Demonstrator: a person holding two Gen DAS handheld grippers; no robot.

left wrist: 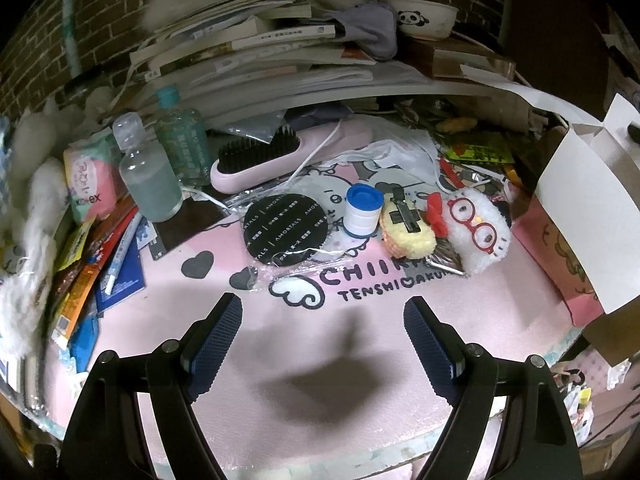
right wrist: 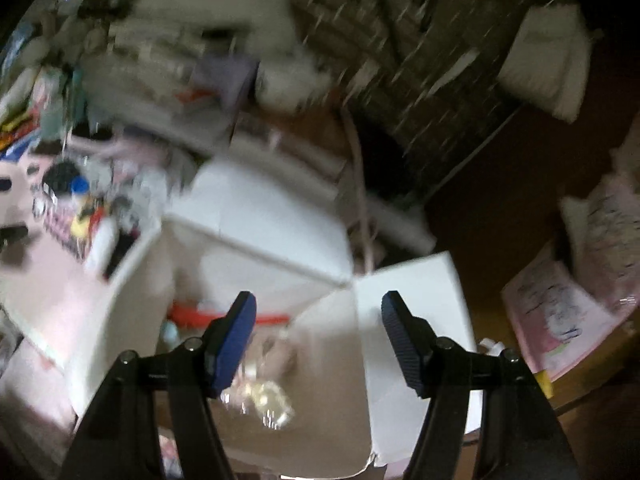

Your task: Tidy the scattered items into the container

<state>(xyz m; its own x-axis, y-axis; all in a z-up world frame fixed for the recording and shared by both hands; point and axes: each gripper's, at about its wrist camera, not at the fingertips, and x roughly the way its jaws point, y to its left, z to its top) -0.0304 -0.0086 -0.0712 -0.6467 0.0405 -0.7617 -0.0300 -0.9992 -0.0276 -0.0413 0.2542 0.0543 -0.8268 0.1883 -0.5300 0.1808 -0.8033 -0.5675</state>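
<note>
Two grippers are in your hands, and both have their fingers spread wide with nothing between them. Your left gripper hangs over the near edge of the pink printed mat that covers the table, and its shadow falls on the bare pink part just in front of it.

Past that shadow, four small things lie in a row across the middle of the mat. The round black disc in a clear wrapper is on the left. The little white roll with a blue cap stands upright just beside it. Next comes the yellow fuzzy hair clip with a black clasp. The white plush face with red glasses and a red bow touches the clip on the right.

Near the far edge of the table lies a pink hairbrush with black bristles, and a clear plastic bottle with a clear cap stands near the far left corner.

Your right gripper hangs right above the open white cardboard box, which sits at the right edge of the table. That view is very blurry. Inside the box you can see a red thing and something clear and shiny, but you cannot tell what they are.
</note>
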